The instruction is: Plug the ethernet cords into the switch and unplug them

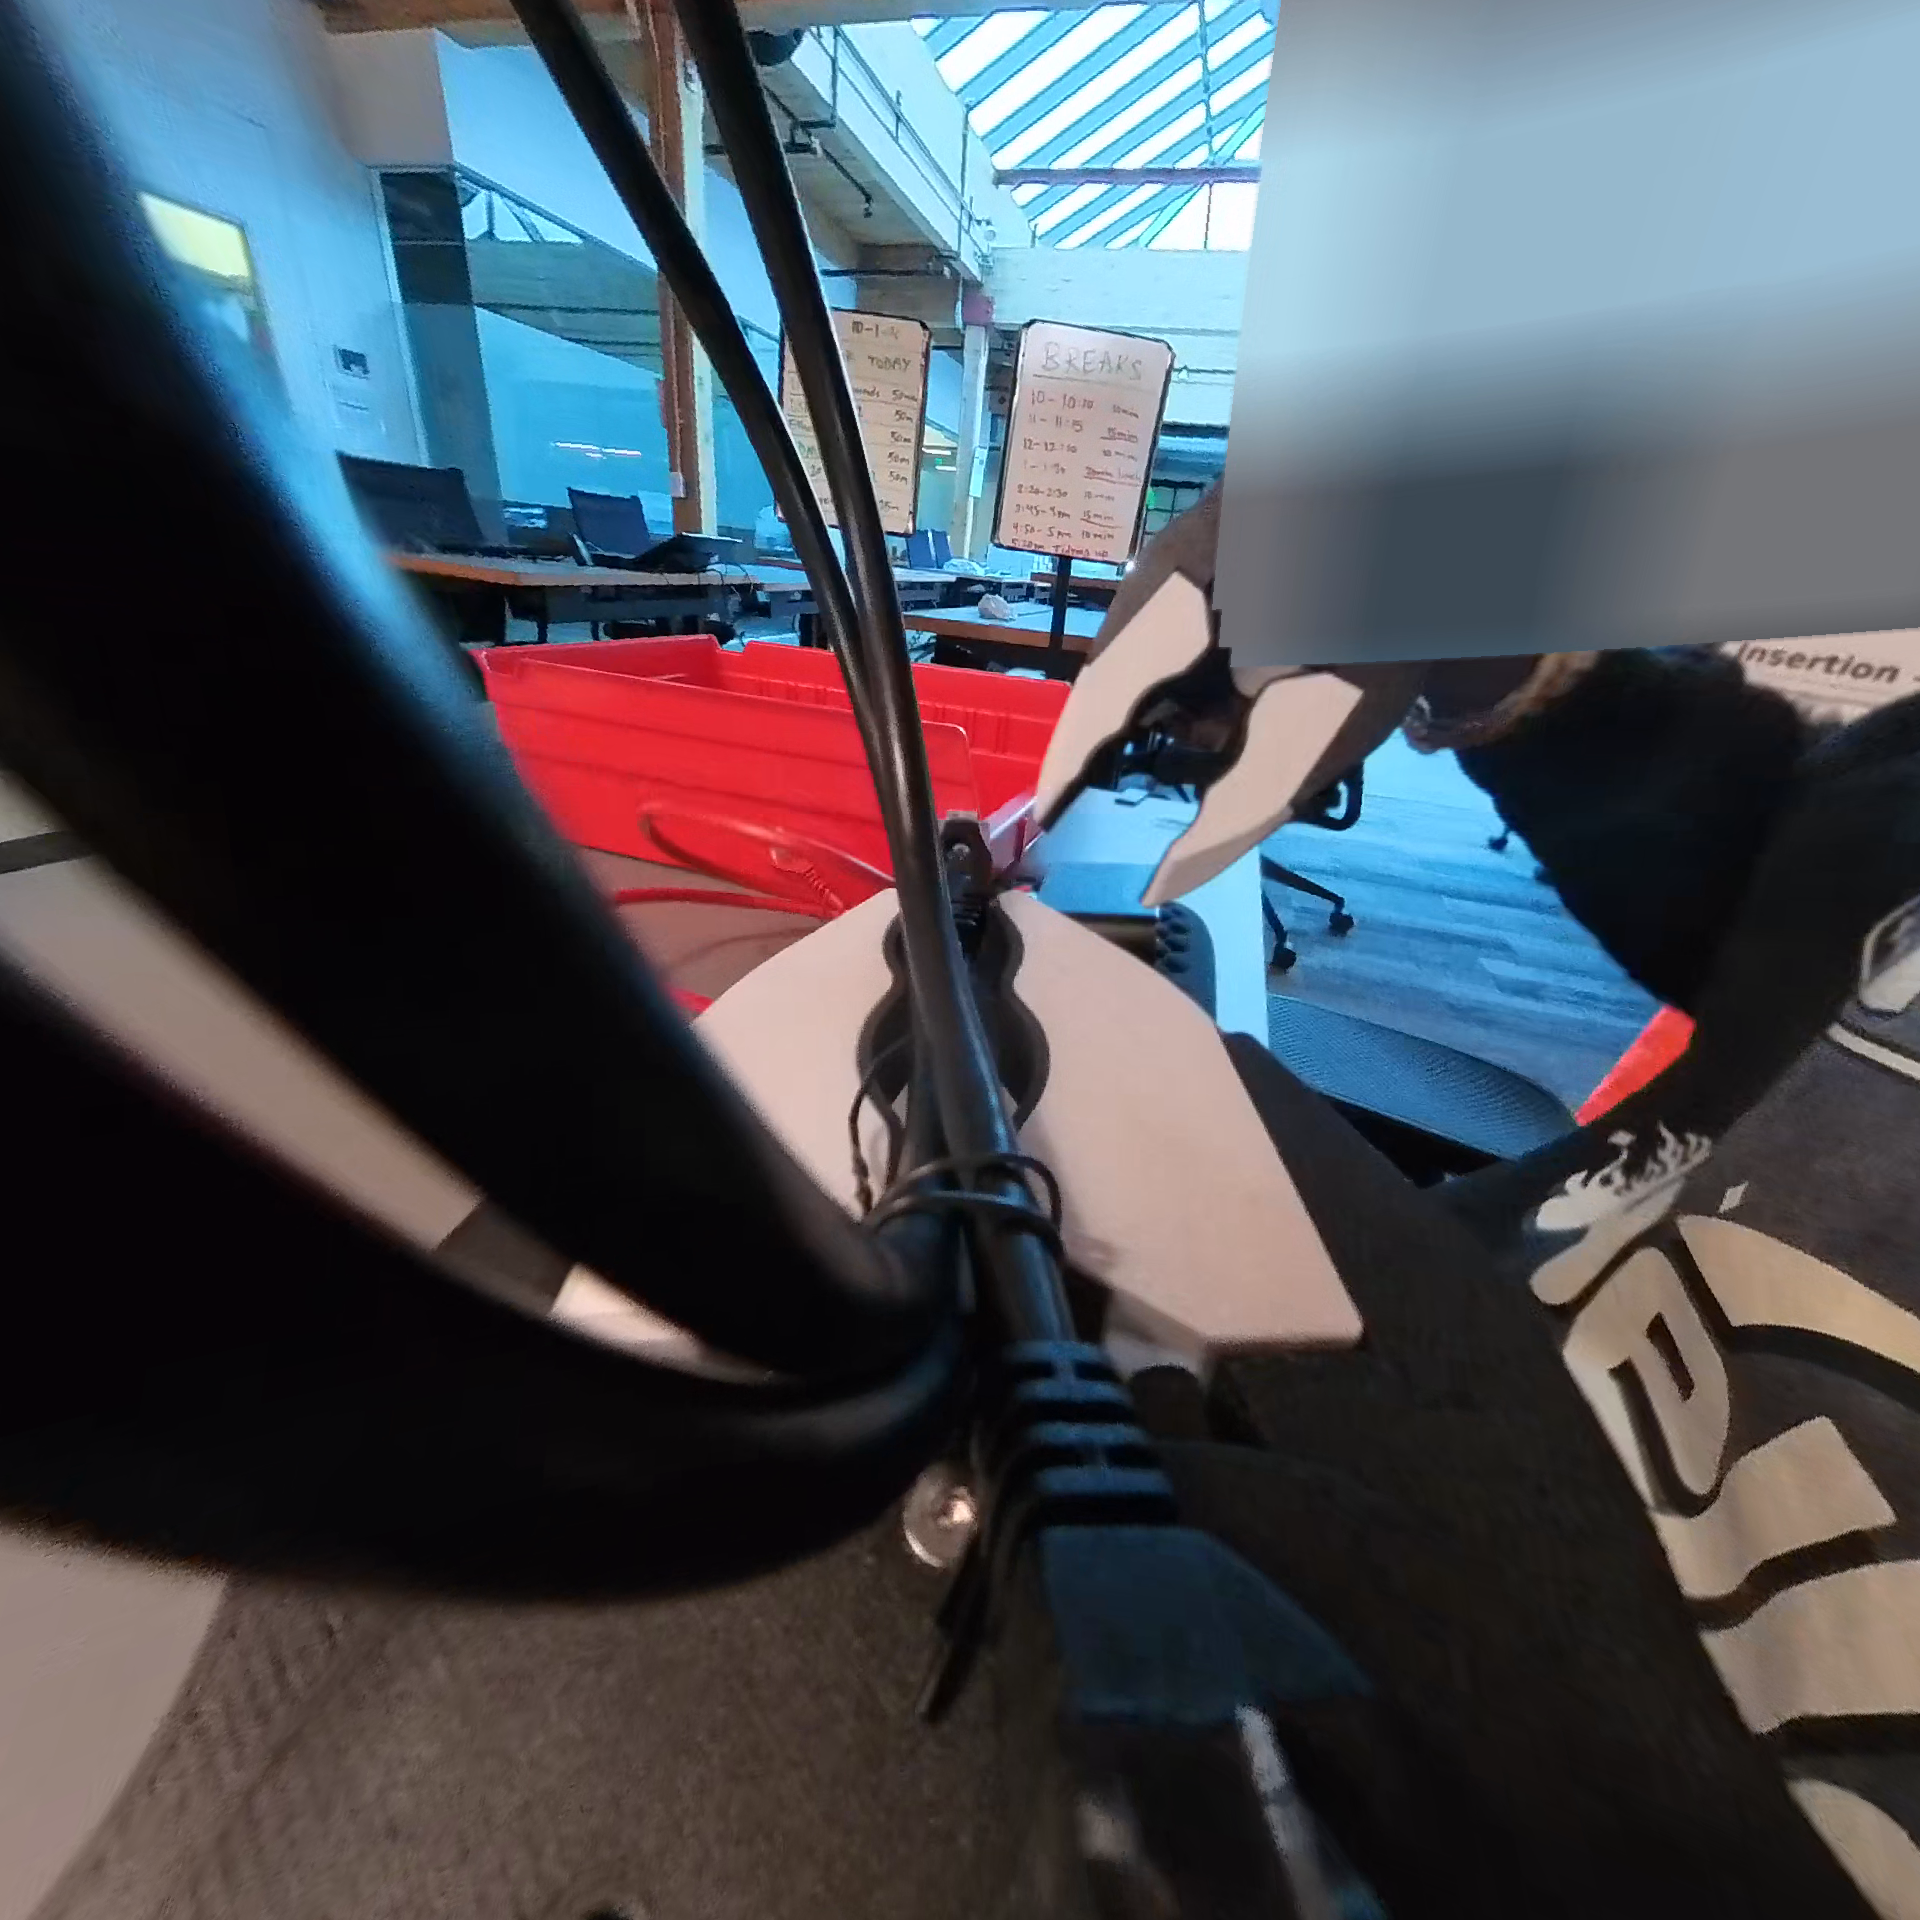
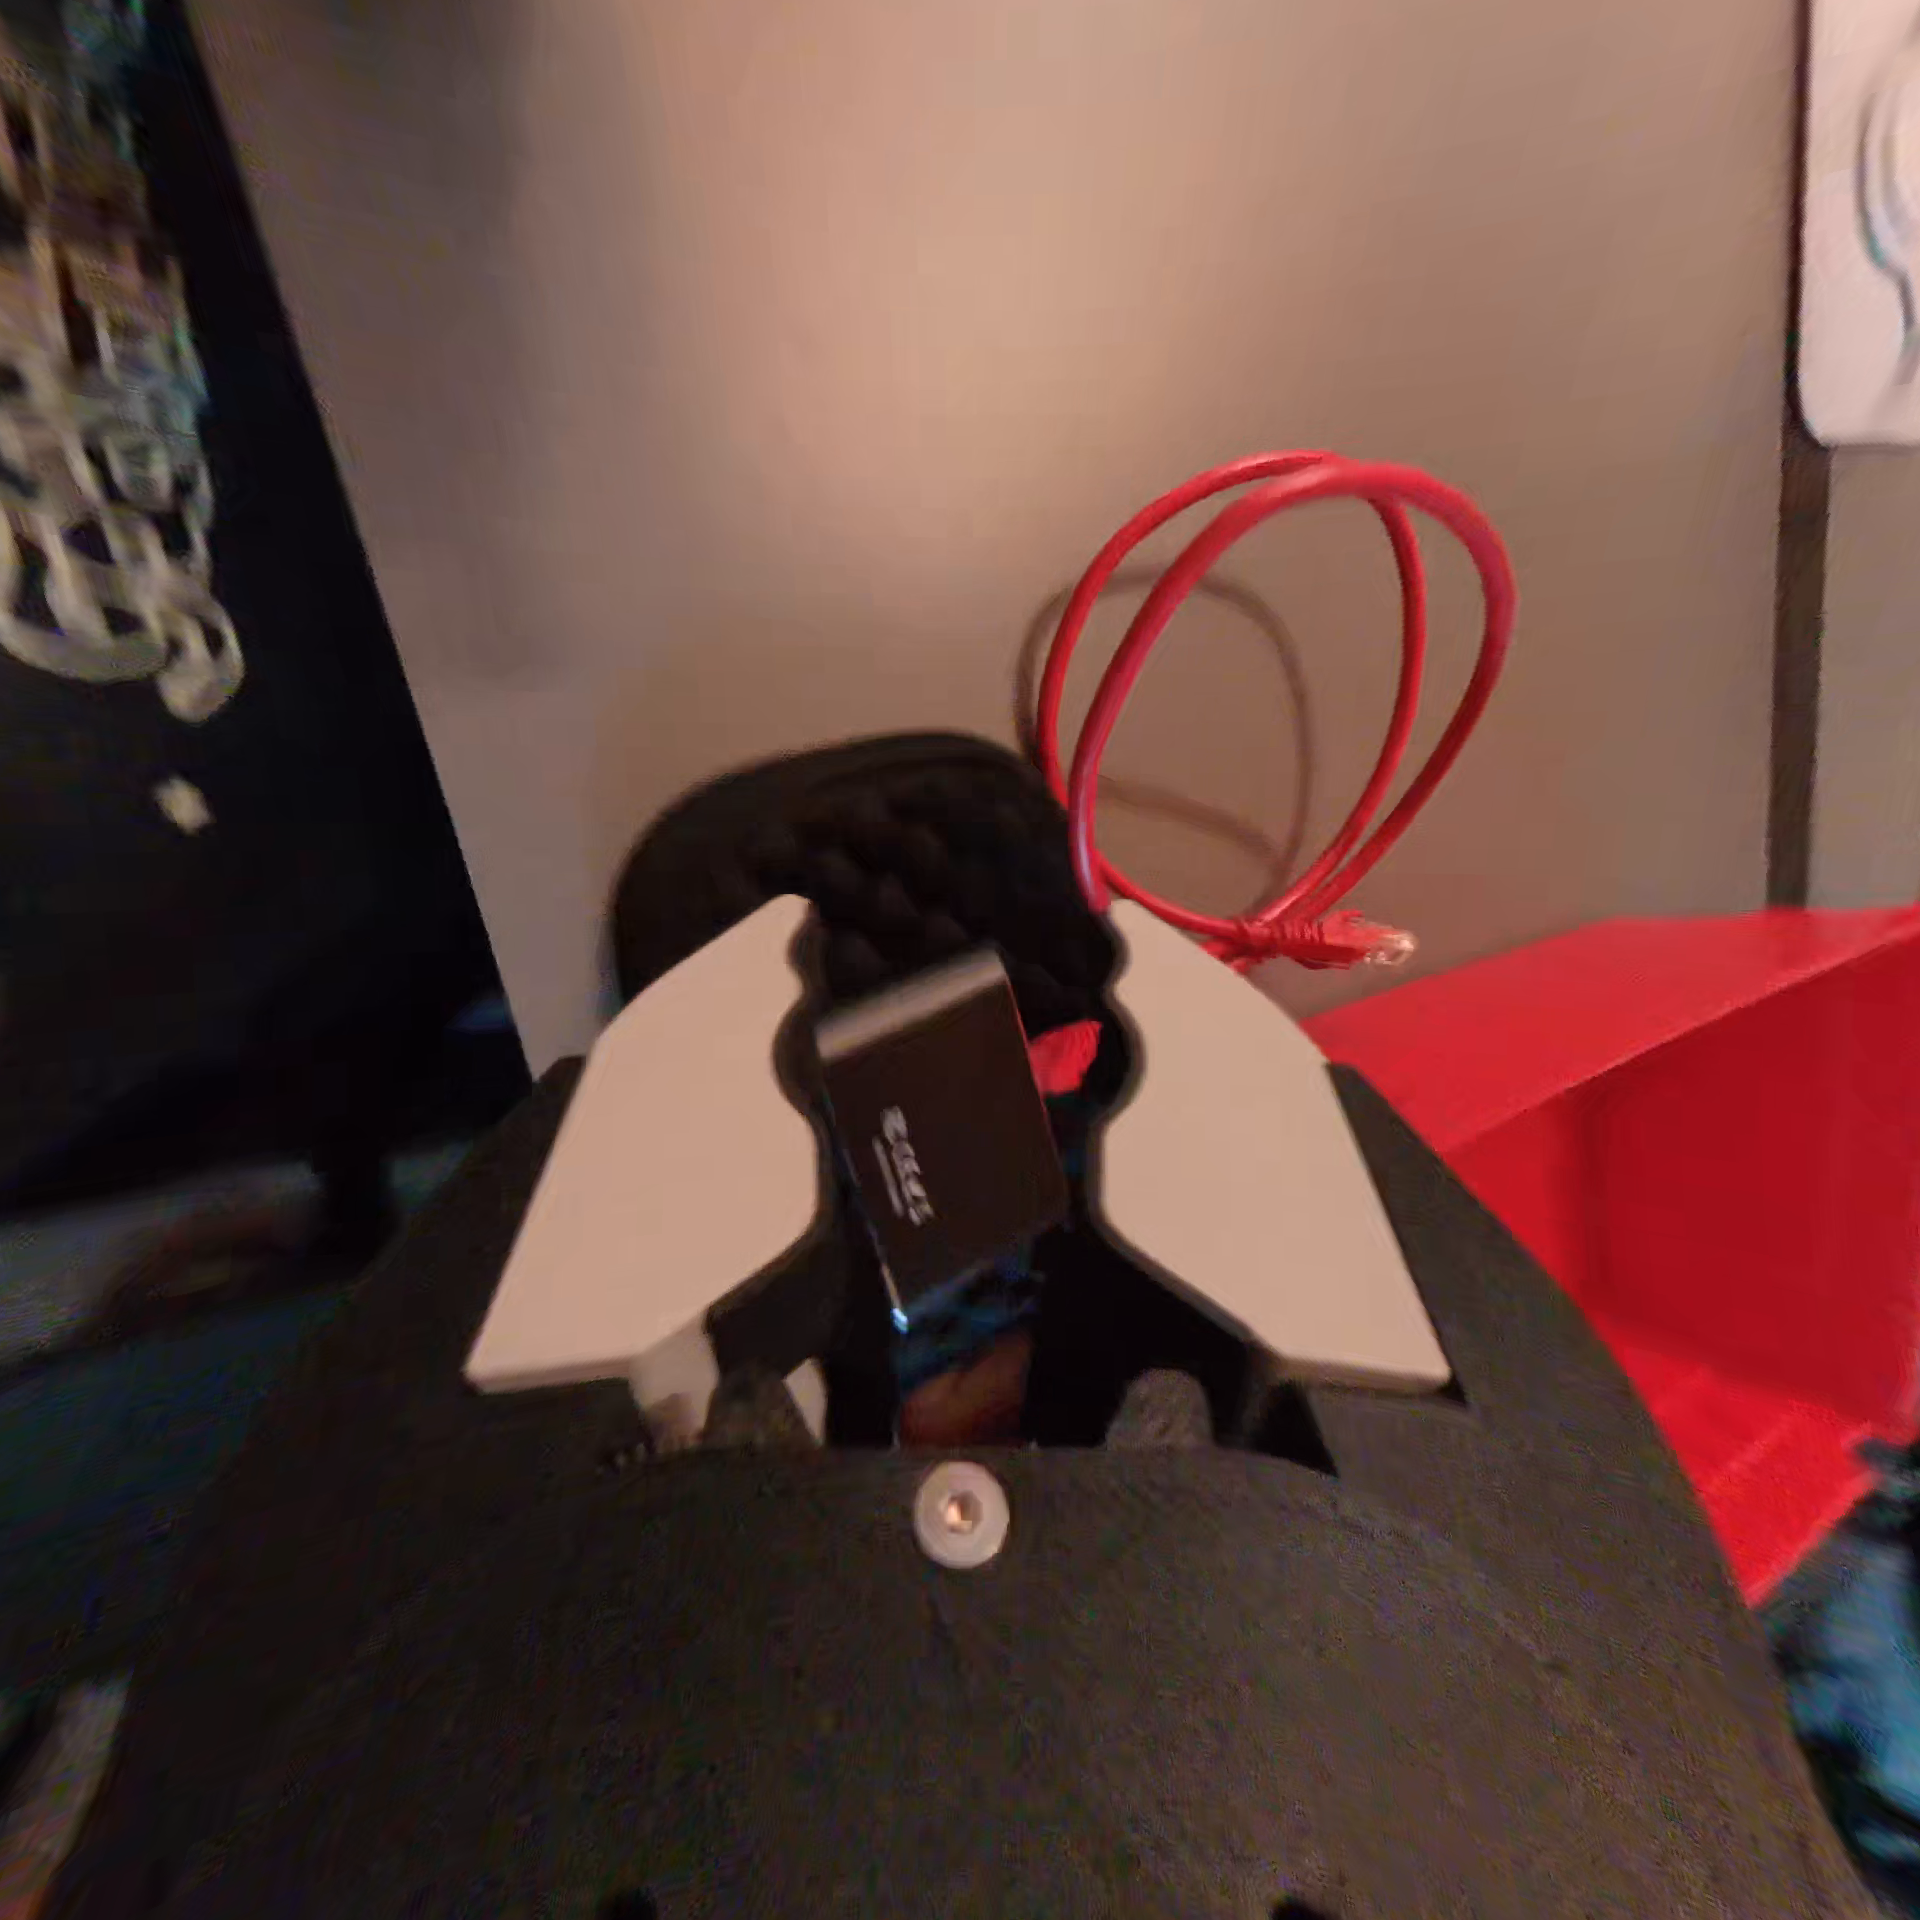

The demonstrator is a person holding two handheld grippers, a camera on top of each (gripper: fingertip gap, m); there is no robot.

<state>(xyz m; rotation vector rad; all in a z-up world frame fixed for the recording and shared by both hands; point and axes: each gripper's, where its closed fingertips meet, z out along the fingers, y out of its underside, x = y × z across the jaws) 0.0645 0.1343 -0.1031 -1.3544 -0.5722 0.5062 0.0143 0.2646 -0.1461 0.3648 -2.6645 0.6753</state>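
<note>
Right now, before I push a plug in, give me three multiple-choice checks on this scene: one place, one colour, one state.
1. Where is the looped red cord?
A. Inside the red bin
B. On the pale surface outside the bin
C. In the left gripper

2. What colour is the cord in the left gripper?
A. Black
B. Red
C. Blue

3. What is the right gripper doing?
A. Open and empty
B. Shut on a red cord
C. Shut on the switch

Answers:
1 B: the red cord lies on the pale surface beside the red bin, with its clear plug end free.
2 A: the left gripper clamps a black cord.
3 C: the right gripper has the dark metal switch between its fingers.
</note>
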